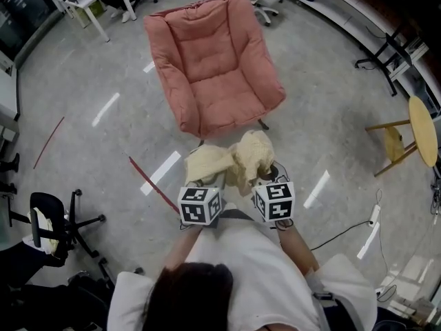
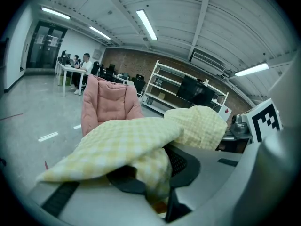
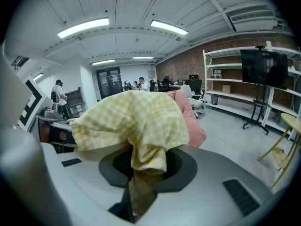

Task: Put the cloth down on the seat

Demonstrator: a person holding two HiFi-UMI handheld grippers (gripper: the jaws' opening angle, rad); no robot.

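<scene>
Mostly the fingertips are buried under folds. Left gripper and right gripper each pinch the yellow checked cloth, which is bunched between them. The pink seat is near, at twelve o'clock from the cloth.

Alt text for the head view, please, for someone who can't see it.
Seen from above, a person holds a yellow checked cloth bunched between the left gripper and the right gripper, just short of a pink armchair on a grey floor. A wooden stool stands at right, a black office chair at lower left.
</scene>
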